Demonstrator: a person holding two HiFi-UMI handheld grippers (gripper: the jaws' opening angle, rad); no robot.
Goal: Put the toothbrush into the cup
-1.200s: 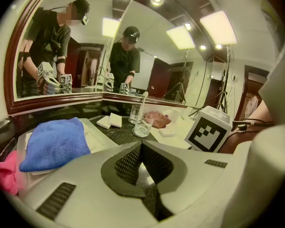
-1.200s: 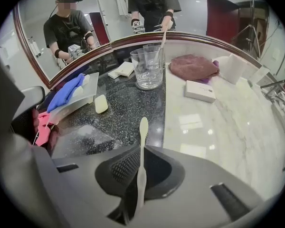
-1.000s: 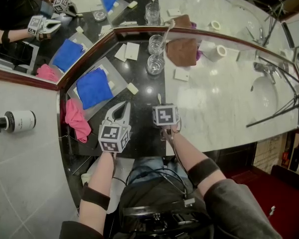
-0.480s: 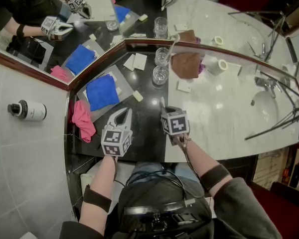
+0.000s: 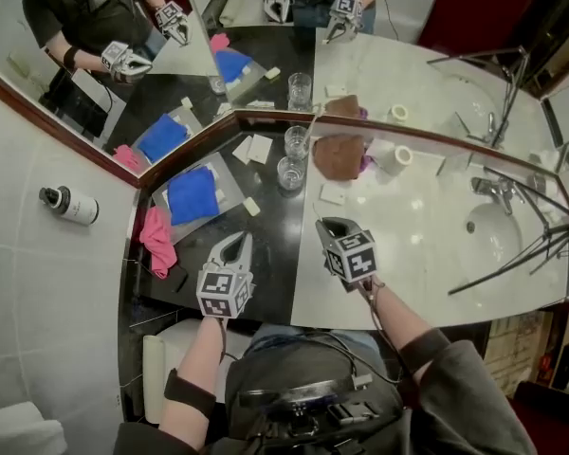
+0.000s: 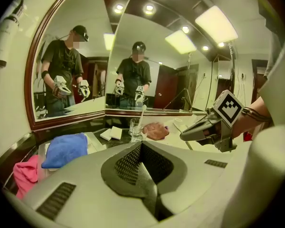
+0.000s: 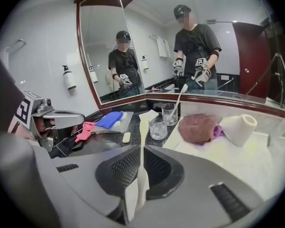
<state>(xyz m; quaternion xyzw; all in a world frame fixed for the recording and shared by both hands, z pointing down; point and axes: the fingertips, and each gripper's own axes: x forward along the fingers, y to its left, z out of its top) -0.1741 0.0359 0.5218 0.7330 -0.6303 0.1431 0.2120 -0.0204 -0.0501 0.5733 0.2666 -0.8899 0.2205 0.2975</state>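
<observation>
Raised and rolled since a second ago, my right gripper [image 5: 330,226], fingers clamped on the cream toothbrush [image 7: 142,141], left gripper [image 5: 235,243] closed and empty: keep brush upright, centre over the nearer cup [image 7: 157,126], lower, then release.

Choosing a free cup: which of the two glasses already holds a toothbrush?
The back glass, with a toothbrush leaning in it; the front glass is empty.
</observation>
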